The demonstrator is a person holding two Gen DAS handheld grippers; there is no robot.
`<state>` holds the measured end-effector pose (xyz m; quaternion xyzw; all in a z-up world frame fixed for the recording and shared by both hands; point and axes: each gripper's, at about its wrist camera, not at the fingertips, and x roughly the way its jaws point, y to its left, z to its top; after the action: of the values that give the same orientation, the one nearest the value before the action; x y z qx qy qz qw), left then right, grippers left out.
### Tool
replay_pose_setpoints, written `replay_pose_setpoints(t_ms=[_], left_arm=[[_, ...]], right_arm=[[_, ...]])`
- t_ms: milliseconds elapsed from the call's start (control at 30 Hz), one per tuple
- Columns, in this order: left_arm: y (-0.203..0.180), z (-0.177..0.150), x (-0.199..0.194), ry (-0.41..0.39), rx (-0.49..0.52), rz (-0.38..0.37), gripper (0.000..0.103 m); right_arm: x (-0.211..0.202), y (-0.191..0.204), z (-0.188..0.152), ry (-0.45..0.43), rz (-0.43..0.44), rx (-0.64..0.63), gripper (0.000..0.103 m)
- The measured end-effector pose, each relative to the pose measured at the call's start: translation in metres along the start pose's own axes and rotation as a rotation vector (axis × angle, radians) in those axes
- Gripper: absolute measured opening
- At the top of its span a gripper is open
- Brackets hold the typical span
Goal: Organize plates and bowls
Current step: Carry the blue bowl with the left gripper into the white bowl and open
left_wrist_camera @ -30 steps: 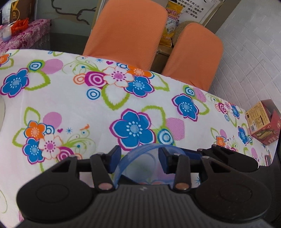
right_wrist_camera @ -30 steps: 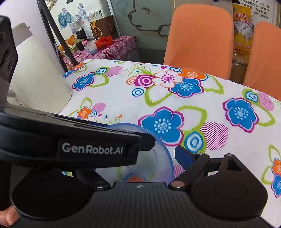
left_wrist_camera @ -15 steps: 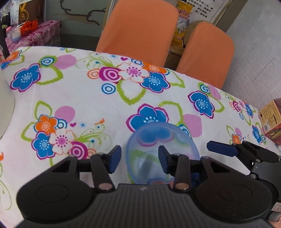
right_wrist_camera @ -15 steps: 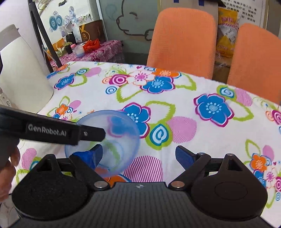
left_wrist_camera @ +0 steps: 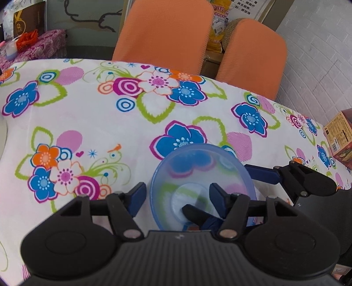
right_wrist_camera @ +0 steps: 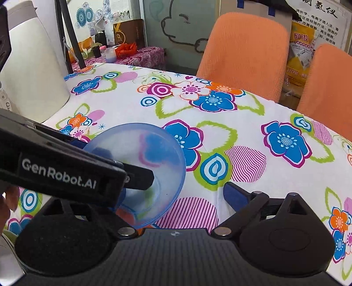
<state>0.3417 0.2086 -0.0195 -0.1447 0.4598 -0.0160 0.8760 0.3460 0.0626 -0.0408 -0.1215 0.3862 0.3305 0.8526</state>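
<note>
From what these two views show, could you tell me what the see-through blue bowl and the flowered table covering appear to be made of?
The see-through blue bowl looks like thin tinted plastic, though glass cannot be ruled out: the floral print shows through its smooth wall. The flowered table covering looks like matte woven cloth, showing soft creases and no glare.

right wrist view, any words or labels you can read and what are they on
"GenRobot.AI": white letters on the side of the left gripper, which crosses this view.
Large Chinese characters on the white wall poster: too blurred to quote.
Red characters on the yellow bag: not legible.
Gold emblem on the brown gift bag: no readable text.
</note>
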Motion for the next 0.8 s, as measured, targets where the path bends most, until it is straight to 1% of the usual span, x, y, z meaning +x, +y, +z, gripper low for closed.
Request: replay_pose_setpoints(t_ms=[67,133,200,267,333,367,400,433,467,500,533,600,700,800], left_arm=[[-0.001,-0.001,0.0,-0.004,0.008,0.005,0.064],[0.0,-0.002,-0.001,-0.001,0.003,0.005,0.064],[0.004,-0.001,-0.004,0.006,-0.014,-0.013,0.064],[0.008,-0.001,-0.006,0.005,-0.03,-0.027,0.064],[0.008,0.0,-0.008,-0.007,-0.024,-0.017,0.064],[0.008,0.0,-0.007,-0.008,-0.023,-0.009,0.062],[0.007,0.0,-0.006,0.001,-0.019,-0.012,0.051],[0.006,0.0,-0.004,0.014,-0.011,-0.012,0.031],[0.005,-0.001,-0.004,0.014,0.002,0.001,0.022],[0.004,-0.002,-0.005,0.012,0.009,0.013,0.014],[0.004,-0.002,-0.006,0.013,0.005,0.019,0.013],[0.006,-0.003,-0.013,0.0,-0.011,0.032,0.013],[0.005,-0.002,-0.031,-0.018,-0.022,0.026,0.013],[-0.006,-0.006,-0.054,-0.029,-0.017,0.013,0.013]], right_arm=[[0.0,0.001,0.002,0.01,-0.004,0.004,0.084],[-0.002,0.003,0.004,0.031,-0.003,0.007,0.081],[-0.012,0.005,0.002,-0.005,0.029,-0.009,0.081],[-0.023,0.009,0.002,-0.038,0.036,-0.036,0.081],[-0.024,0.013,0.004,-0.035,0.038,-0.072,0.078],[-0.022,0.014,0.004,-0.025,0.034,-0.082,0.077],[-0.02,0.014,0.003,-0.016,0.041,-0.089,0.075],[-0.018,0.015,0.002,-0.007,0.067,-0.089,0.073],[-0.017,0.015,0.001,0.002,0.085,-0.087,0.068],[-0.016,0.018,0.0,0.013,0.102,-0.09,0.052],[-0.017,0.02,-0.001,0.019,0.109,-0.09,0.048],[-0.022,0.025,-0.002,0.023,0.116,-0.098,0.047],[-0.039,0.031,-0.002,0.008,0.123,-0.091,0.047],[-0.064,0.036,0.0,-0.016,0.112,-0.085,0.047]])
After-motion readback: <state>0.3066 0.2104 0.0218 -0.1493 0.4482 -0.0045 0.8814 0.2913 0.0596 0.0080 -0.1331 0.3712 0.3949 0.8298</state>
